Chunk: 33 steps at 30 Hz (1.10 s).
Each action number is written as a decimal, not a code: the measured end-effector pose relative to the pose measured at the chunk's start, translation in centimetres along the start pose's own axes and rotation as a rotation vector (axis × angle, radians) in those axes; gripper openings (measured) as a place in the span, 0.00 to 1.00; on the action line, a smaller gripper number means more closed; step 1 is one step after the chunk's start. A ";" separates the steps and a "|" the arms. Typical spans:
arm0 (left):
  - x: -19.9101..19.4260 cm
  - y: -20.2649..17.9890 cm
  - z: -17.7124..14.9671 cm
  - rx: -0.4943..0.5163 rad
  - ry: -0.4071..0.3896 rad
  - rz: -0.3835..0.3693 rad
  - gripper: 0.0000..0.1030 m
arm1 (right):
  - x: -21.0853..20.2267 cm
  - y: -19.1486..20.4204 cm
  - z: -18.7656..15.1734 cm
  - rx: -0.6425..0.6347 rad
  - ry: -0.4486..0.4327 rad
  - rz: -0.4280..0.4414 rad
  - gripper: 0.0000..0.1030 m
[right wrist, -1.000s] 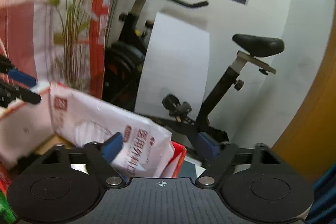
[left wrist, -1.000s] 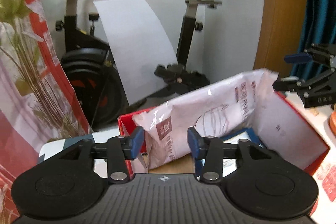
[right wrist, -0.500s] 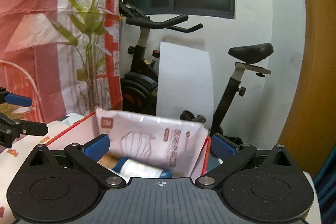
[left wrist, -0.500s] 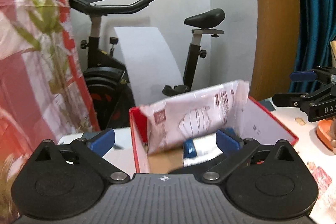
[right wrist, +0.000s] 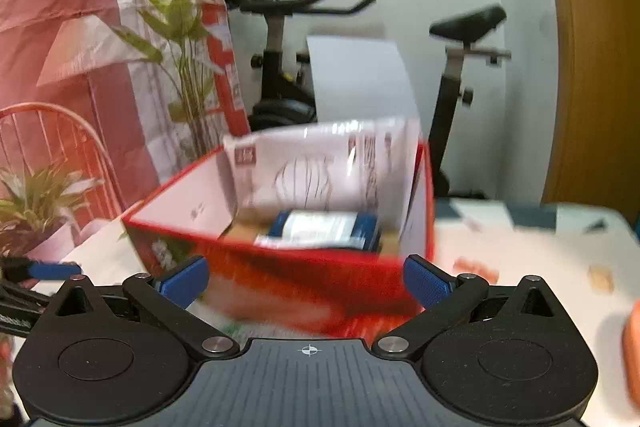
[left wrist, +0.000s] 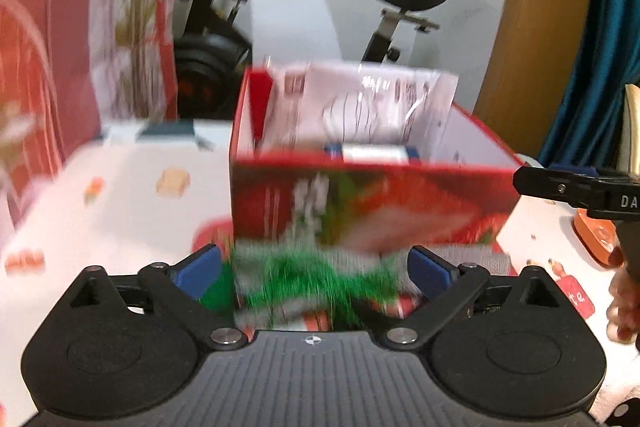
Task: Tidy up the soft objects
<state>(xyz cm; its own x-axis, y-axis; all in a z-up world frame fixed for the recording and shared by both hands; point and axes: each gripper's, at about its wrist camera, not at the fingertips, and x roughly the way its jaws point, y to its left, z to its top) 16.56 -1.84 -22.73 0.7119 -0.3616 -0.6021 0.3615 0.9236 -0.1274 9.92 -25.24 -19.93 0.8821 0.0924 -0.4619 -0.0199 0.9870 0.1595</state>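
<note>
A red cardboard box [left wrist: 360,199] stands on the table; it also shows in the right wrist view [right wrist: 304,275]. A white plastic pack of masks [left wrist: 360,107] leans upright inside against the far wall, also in the right wrist view [right wrist: 320,167]. A blue-and-white pack [right wrist: 320,229] lies on the box floor. My left gripper [left wrist: 316,271] is open and empty in front of the box, above a blurred green and red soft thing [left wrist: 312,291]. My right gripper [right wrist: 306,281] is open and empty at the box's near wall.
The table has a white cloth [left wrist: 120,211] with small prints. An orange dish [left wrist: 596,235] sits at the right. An exercise bike [right wrist: 280,67] and a potted plant [right wrist: 36,203] stand beyond. A red patterned sheet [right wrist: 52,7] hangs at left.
Both grippers have pulled back from the box and opened wide. The mask pack, held above the box a second ago, now rests inside it.
</note>
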 end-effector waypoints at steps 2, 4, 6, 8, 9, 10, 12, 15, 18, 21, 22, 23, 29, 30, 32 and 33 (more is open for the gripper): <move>0.4 0.1 -1.2 -0.030 0.034 -0.007 0.92 | 0.0 0.2 -1.3 0.027 0.026 0.012 1.00; 0.8 0.1 -2.3 -0.041 0.060 -0.003 0.90 | 0.2 0.4 -2.6 0.033 0.053 0.016 0.98; 1.3 0.1 -2.9 -0.050 0.080 -0.001 0.89 | 0.5 0.7 -4.1 0.032 0.086 0.014 0.96; 1.7 0.2 -3.5 -0.060 0.098 -0.012 0.84 | 0.7 0.8 -5.5 0.040 0.118 0.018 0.93; 1.9 0.3 -3.7 -0.066 0.106 -0.017 0.82 | 0.8 0.8 -6.1 0.043 0.133 0.018 0.89; 2.1 0.3 -3.9 -0.072 0.112 -0.021 0.81 | 1.0 0.8 -6.9 0.048 0.153 0.015 0.85; 2.5 0.6 -4.2 -0.086 0.127 -0.038 0.76 | 1.4 0.7 -7.9 0.060 0.185 0.012 0.78; 3.1 0.8 -4.7 -0.100 0.147 -0.067 0.68 | 2.1 0.2 -9.1 0.096 0.230 0.005 0.76; 3.8 0.5 -5.2 -0.098 0.158 -0.080 0.68 | 2.9 -0.4 -9.9 0.132 0.258 -0.009 0.76; 4.7 0.3 -5.4 -0.098 0.171 -0.093 0.67 | 3.6 -0.8 -10.5 0.152 0.268 -0.020 0.73; 5.1 0.3 -5.5 -0.101 0.176 -0.097 0.65 | 3.8 -0.9 -10.7 0.158 0.271 -0.021 0.72; 5.3 0.3 -5.7 -0.104 0.177 -0.102 0.65 | 4.1 -0.9 -10.8 0.162 0.277 -0.021 0.72; 5.6 -0.1 -6.0 -0.104 0.155 -0.128 0.59 | 4.4 -0.6 -11.1 0.136 0.271 -0.012 0.60; 5.6 -0.2 -6.1 -0.107 0.156 -0.138 0.53 | 4.4 -0.5 -11.1 0.134 0.271 -0.006 0.57; 5.6 -0.4 -6.2 -0.105 0.156 -0.143 0.48 | 4.4 -0.2 -11.1 0.119 0.273 -0.001 0.52; 5.5 -0.6 -6.3 -0.100 0.156 -0.139 0.37 | 4.4 -0.1 -11.1 0.110 0.274 0.001 0.49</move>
<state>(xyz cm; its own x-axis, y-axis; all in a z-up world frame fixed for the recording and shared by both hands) 16.50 -3.58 -30.97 0.5547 -0.4691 -0.6872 0.3827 0.8772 -0.2900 8.56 -23.45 -31.71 0.7216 0.1400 -0.6780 0.0440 0.9681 0.2467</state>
